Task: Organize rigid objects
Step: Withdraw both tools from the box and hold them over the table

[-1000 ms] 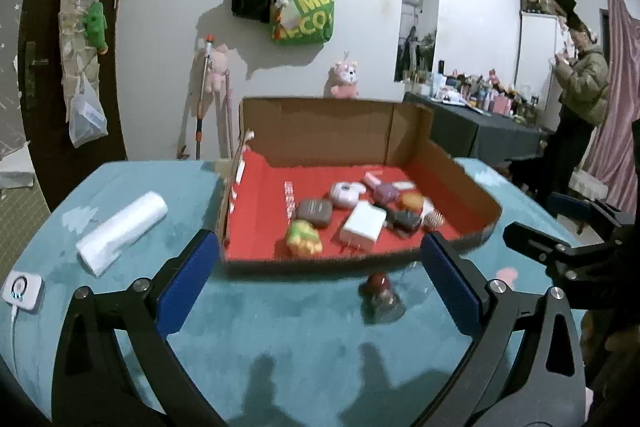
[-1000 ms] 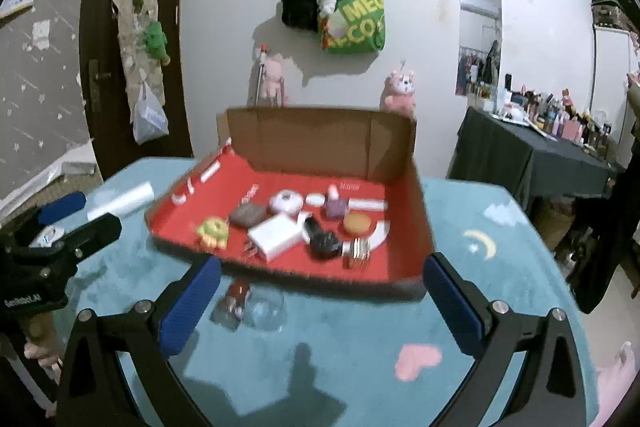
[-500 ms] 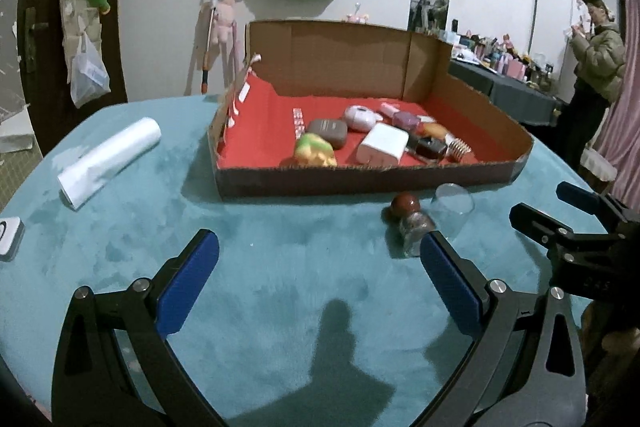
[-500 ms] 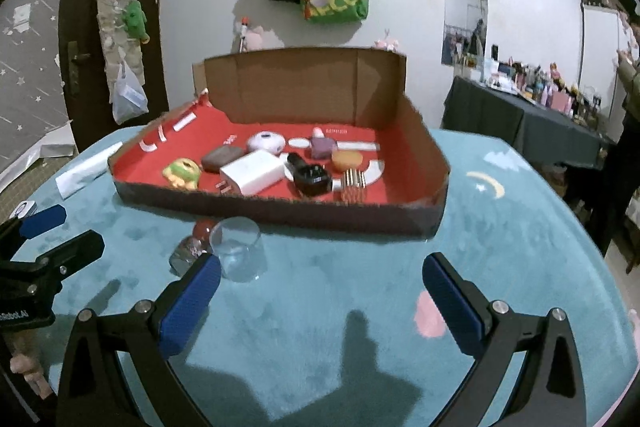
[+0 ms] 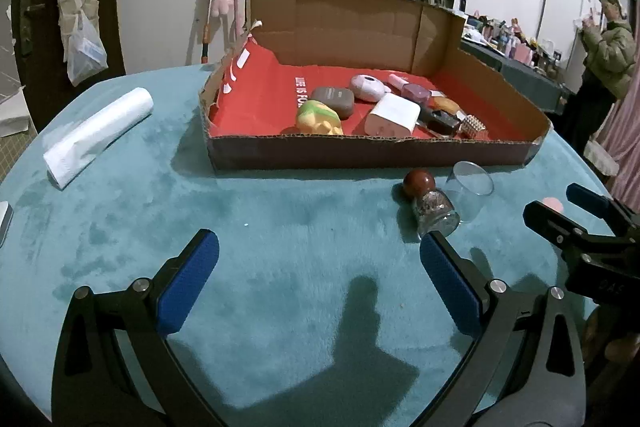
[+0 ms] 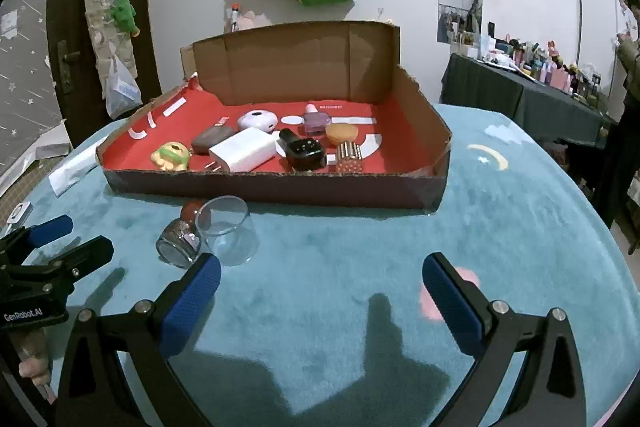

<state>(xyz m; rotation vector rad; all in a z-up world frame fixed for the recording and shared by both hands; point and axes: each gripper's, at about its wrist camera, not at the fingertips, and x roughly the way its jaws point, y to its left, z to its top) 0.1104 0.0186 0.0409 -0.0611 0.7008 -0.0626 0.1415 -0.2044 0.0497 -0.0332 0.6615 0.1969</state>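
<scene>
A shallow cardboard box point(image 5: 360, 155) point(image 6: 272, 189) with a red floor holds several small items, among them a white charger point(image 5: 394, 115) point(image 6: 244, 149) and a yellow-green toy point(image 5: 320, 117) point(image 6: 171, 155). In front of the box a small jar with a red ball stopper point(image 5: 430, 205) point(image 6: 180, 237) lies on its side, touching a clear glass cup point(image 5: 468, 189) point(image 6: 228, 229). My left gripper point(image 5: 320, 259) is open and empty, just left of the jar. My right gripper point(image 6: 320, 283) is open and empty, just right of the cup.
The table has a teal plush cover point(image 5: 280, 227). A white roll point(image 5: 98, 135) lies at the left. A small white device point(image 6: 20, 213) sits at the left edge. A person point(image 5: 604, 47) stands at the far right by a cluttered dark table point(image 6: 532, 83).
Both grippers have dropped lower and drawn back toward the near table edge, so the box, jar and cup now sit farther up in both views. Both stay open.
</scene>
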